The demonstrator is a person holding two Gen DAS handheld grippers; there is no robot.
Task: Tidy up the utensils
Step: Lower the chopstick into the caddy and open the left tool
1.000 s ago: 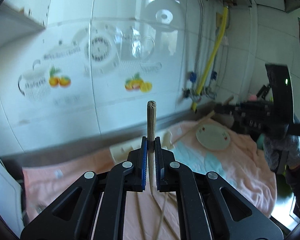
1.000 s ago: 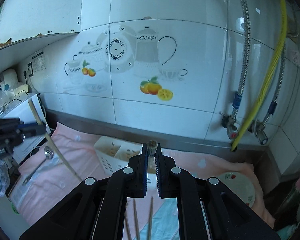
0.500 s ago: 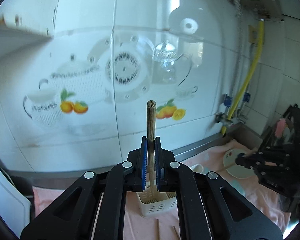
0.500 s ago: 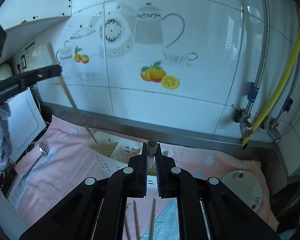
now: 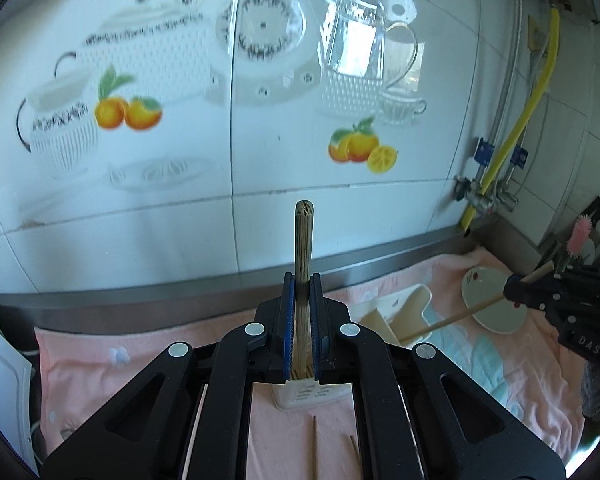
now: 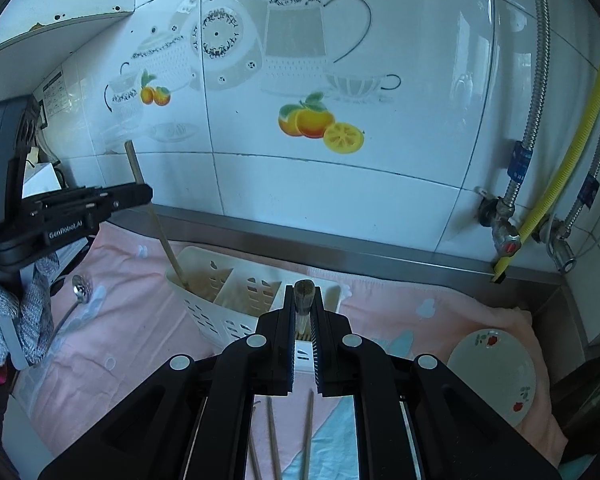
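- Pink towel [image 6: 380, 320] spread below the jaws.
- White flowered plate [image 6: 492, 376] right of jaws.
- Yellow hose [image 6: 572, 152] and tiled wall [image 6: 340, 200] beyond.

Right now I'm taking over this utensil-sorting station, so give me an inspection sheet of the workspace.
Surface: pink towel over the counter.
Job's things: white utensil caddy on the towel; loose chopsticks lying in front of it; metal spoon on the towel, left.
Clutter: small floral plate at right.
Grippers: left gripper shut on a chopstick, its tip in the caddy's left compartment; right gripper shut on another chopstick.
Cables: nothing seen.
Surroundings: tiled wall, yellow hose, metal valves.
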